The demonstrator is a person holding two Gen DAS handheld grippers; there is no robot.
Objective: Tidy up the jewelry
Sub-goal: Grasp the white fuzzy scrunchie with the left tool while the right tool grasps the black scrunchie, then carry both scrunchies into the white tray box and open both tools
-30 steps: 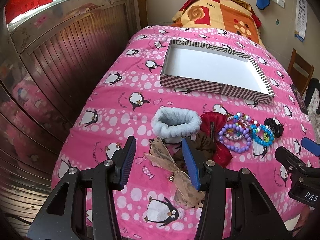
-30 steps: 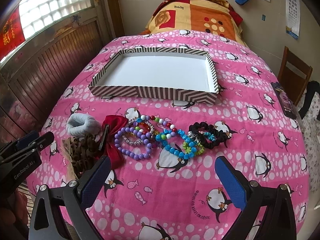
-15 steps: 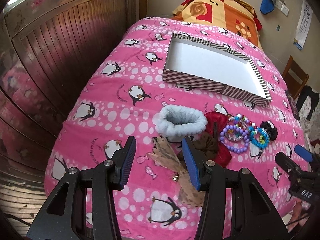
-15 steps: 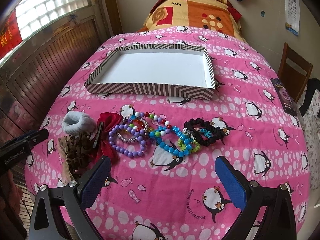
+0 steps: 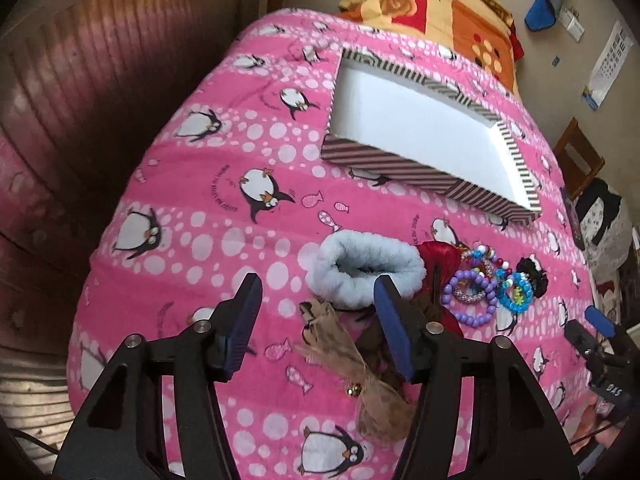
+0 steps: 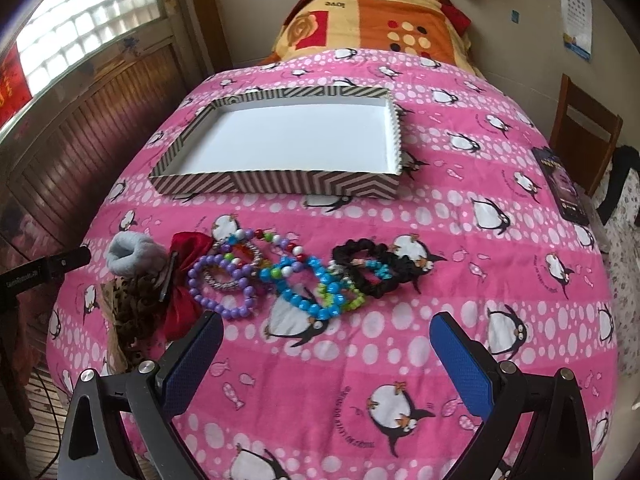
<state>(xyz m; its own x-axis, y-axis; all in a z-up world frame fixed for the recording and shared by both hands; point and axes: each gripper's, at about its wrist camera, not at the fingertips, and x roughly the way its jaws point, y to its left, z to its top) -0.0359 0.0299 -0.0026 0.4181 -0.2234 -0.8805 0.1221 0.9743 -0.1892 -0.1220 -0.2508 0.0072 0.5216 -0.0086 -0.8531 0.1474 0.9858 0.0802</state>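
Note:
A striped shallow box [image 5: 400, 172] [image 6: 280, 182] with a white inside lies on the pink penguin bedspread. Nearer me lie a pale blue fluffy scrunchie [image 5: 368, 276] [image 6: 128, 256], a tan gauze bow [image 5: 340, 344], a brown scrunchie [image 6: 136, 304], a red bow [image 6: 184, 276], a purple bead bracelet [image 6: 224, 284], blue and green bead bracelets [image 6: 316, 292] and a black scrunchie [image 6: 372, 268]. My left gripper [image 5: 316, 320] is open and empty, just short of the blue scrunchie and above the tan bow. My right gripper [image 6: 326, 348] is open wide and empty, short of the bead bracelets.
A wooden panelled wall [image 5: 80, 100] runs along the bed's left side. An orange and yellow blanket [image 6: 372, 20] lies at the head. A dark phone [image 6: 560, 184] rests at the bed's right edge, with a wooden chair [image 6: 580, 128] beyond.
Both grippers have moved forward and lower toward the jewelry. The left one has tilted and now faces the blue scrunchie more closely. Nothing was picked up.

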